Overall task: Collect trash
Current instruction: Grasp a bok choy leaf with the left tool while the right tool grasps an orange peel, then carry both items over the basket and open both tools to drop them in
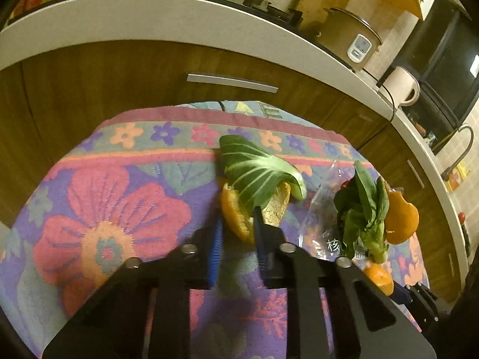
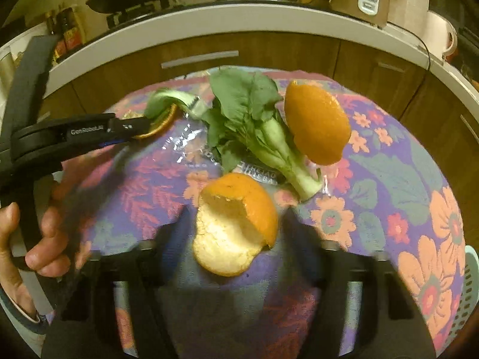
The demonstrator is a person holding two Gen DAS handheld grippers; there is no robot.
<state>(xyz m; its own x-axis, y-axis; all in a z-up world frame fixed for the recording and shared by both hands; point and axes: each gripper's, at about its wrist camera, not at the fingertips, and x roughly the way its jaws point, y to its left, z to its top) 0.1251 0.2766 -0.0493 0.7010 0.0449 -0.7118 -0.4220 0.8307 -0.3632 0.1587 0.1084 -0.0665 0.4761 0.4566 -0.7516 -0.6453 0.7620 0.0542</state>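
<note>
My left gripper (image 1: 236, 233) has its jaws around an orange peel (image 1: 239, 212) with a loose green leaf (image 1: 254, 170) lying across it; the right finger touches peel and leaf stem, and there is a small gap on the left finger, so it is closing in but I can't tell if it has a firm grip. This pile sits toward the far edge of the floral cloth (image 1: 113, 209). From my right wrist view the same tongs (image 2: 131, 125) reach in from the left at that peel (image 2: 163, 122).

My right gripper (image 2: 236, 218) is spread wide, blurred, with a second orange peel (image 2: 236, 224) between the fingers, pith side up, not pinched. Just beyond it lies a small bok choy (image 2: 254, 119) on a clear plastic wrapper (image 2: 185, 140), and a third orange peel (image 2: 318, 125) sits beside the bok choy stem on the right.

Cloth left of my left gripper is bare flowers, plenty of room. The cloth edge runs close behind the leaf, with wooden cabinets (image 1: 119, 71) and a white counter edge (image 1: 179, 21) past it. A pale basket (image 2: 467, 299) shows at the cloth's right edge. My hand (image 2: 36, 239) grips the left handle at the frame's left.
</note>
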